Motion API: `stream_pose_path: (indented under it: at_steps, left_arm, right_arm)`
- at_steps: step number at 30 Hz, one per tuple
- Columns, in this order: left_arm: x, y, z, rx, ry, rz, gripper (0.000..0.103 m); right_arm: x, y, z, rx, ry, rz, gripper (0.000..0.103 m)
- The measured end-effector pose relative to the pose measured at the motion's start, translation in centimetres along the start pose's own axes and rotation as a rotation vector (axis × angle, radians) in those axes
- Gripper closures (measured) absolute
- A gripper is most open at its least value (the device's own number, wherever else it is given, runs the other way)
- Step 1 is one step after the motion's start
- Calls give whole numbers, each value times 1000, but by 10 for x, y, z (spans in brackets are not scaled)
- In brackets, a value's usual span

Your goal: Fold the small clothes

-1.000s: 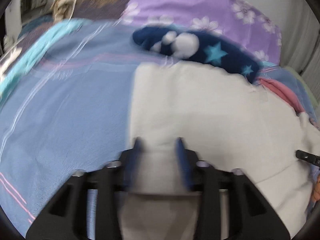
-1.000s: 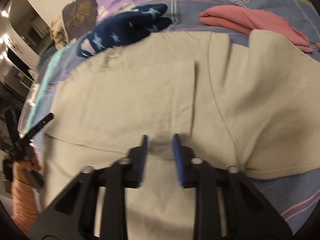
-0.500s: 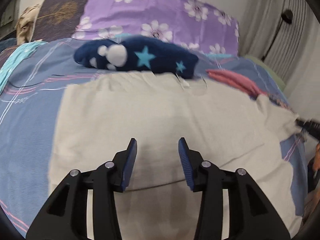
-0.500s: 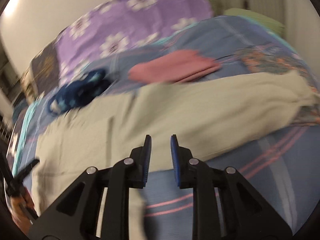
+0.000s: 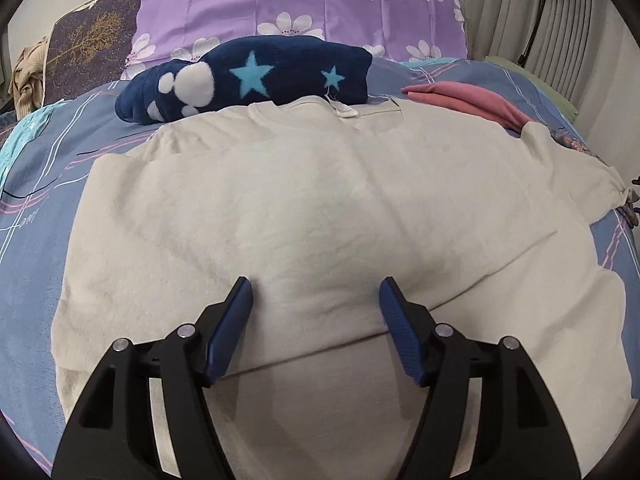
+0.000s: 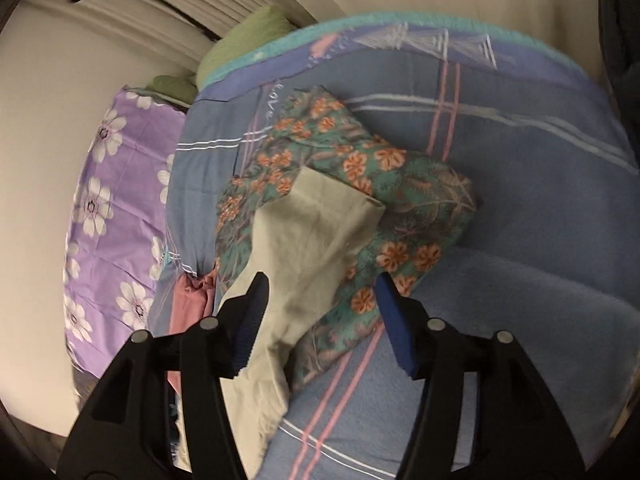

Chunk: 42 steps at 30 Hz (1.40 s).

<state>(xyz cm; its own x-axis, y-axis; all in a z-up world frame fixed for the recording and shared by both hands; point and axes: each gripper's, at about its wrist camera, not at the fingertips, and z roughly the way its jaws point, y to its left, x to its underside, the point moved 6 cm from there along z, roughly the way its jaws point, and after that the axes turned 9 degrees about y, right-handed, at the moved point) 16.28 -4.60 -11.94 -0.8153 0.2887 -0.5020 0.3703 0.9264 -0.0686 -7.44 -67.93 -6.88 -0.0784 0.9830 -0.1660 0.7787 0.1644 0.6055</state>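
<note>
A cream T-shirt (image 5: 320, 208) lies spread on the blue bedspread (image 5: 36, 184), collar toward the pillows, lower part folded up over the body. My left gripper (image 5: 316, 296) is open and empty, just above the folded edge. My right gripper (image 6: 320, 292) is open and empty, hovering over the shirt's right sleeve (image 6: 316, 220), which lies over a floral garment (image 6: 400, 200). The right gripper's tips show at the right rim of the left wrist view (image 5: 634, 200).
A navy star-patterned fleece (image 5: 248, 80) and a folded pink garment (image 5: 464, 100) lie behind the shirt's collar. A purple flowered pillow (image 5: 304, 4) and dark pillow (image 5: 92, 44) line the headboard. A green item (image 6: 244, 44) sits by the curtain.
Both grippers have opened wider. The left pulled back to face the whole shirt. The right swung right, from the shirt body to the right sleeve and floral garment.
</note>
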Motion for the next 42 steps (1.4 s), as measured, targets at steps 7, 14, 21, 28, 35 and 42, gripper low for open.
stream_pose_path:
  at_steps: [7,14,21,28,35,42]
  left_arm:
    - [-1,-7,4,-9,10,38,21]
    - [-1,-10,6,-11,15,45,12]
    - [-1,-7,7,-29,20,35,2]
    - [-4,-1,-11,105,-4,-20,25]
    - [-26,-32,-30,333,9,-10,46]
    - [-42,-80,-3,550,145,-67,37]
  right_arm:
    - [3,13,-4,-9,-60,-36,98]
    - [93,153,-32,-209,-41,-456,98]
    - [314,260,15,-434,297,-903,98]
    - [440,230,96,-312,577,-1046,98]
    - [443,199,88,-260,590,-1096,98]
    - [433,164,83,-226,574,-1115,98]
